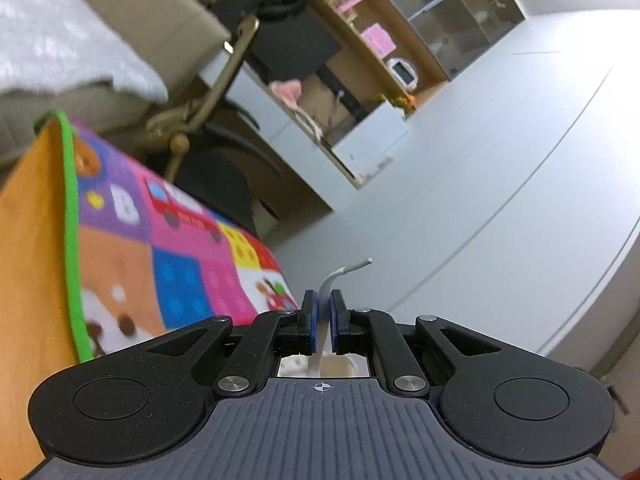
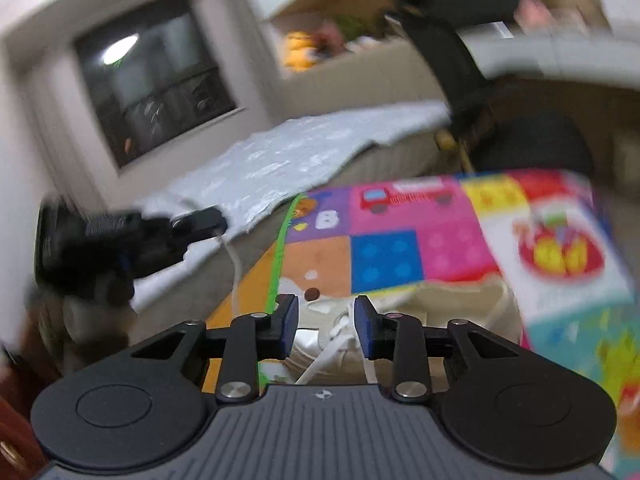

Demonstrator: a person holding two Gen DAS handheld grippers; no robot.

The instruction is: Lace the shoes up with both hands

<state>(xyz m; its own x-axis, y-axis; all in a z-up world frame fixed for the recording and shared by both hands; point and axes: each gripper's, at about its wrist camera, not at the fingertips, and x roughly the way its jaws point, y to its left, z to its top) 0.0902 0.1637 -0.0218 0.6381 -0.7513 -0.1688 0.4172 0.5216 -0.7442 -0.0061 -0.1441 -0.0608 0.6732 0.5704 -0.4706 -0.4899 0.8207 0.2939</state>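
Note:
My left gripper (image 1: 323, 320) is shut on a flat white shoelace (image 1: 330, 284), whose stiff tip sticks up and bends right past the pads. The right wrist view shows that gripper (image 2: 218, 222) at the left, raised, with the lace (image 2: 236, 268) trailing down from it toward the shoe. My right gripper (image 2: 326, 326) stands open just above a cream-coloured shoe (image 2: 460, 308) on the colourful play mat (image 2: 384, 256). White lace strands (image 2: 332, 350) run below and between its blue pads, and neither pad presses on them.
The mat (image 1: 180, 248) has a green border and lies on an orange surface (image 1: 28, 280). A sofa with a white cover (image 2: 288, 160), a chair (image 1: 224, 168), shelves (image 1: 384, 40) and a pale wall (image 1: 520, 160) surround it.

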